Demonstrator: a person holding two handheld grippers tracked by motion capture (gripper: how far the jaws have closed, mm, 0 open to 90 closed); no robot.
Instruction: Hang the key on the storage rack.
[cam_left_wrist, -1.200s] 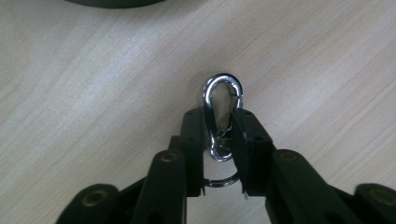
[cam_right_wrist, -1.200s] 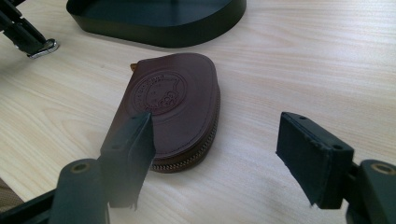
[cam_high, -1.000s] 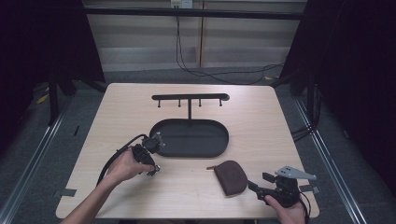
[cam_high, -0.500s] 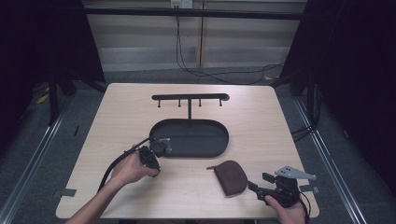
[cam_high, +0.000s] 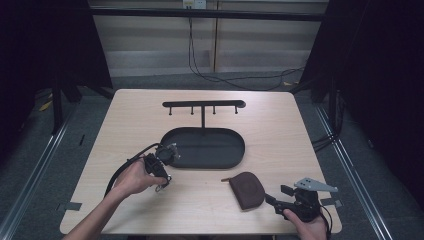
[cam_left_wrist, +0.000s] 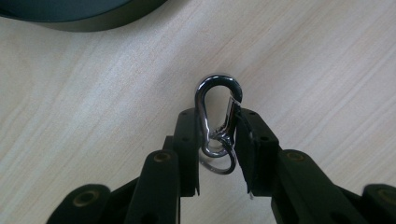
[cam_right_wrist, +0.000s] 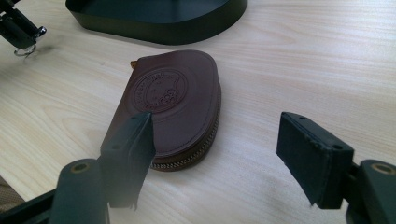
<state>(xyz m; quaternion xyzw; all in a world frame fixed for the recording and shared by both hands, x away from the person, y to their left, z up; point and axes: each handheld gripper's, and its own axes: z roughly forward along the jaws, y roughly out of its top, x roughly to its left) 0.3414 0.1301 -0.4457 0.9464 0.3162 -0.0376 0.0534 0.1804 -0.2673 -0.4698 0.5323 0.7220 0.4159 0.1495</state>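
A silver carabiner (cam_left_wrist: 218, 109) with a key ring (cam_left_wrist: 219, 163) on it sits clamped between the jaws of my left gripper (cam_left_wrist: 217, 123), low over the wooden table. In the high view my left gripper (cam_high: 162, 179) is just left of the black oval tray (cam_high: 235, 157). A brown leather zip pouch (cam_high: 248, 189) lies flat on the table near the front edge. My right gripper (cam_high: 277, 195) stands open just right of it. In the right gripper view the pouch (cam_right_wrist: 170, 105) lies ahead, partly behind the left jaw, and nothing is between the jaws of the right gripper (cam_right_wrist: 217, 140).
A black T-shaped rack (cam_high: 202, 105) with several small hooks rises from the back of the tray. The tray's rim (cam_right_wrist: 159, 23) lies beyond the pouch. The left gripper (cam_right_wrist: 18, 30) shows far off at the top left. The table's front edge is close to both hands.
My left hand and gripper have shifted slightly toward the near edge, away from the tray's rim. The right gripper and the pouch have stayed put.
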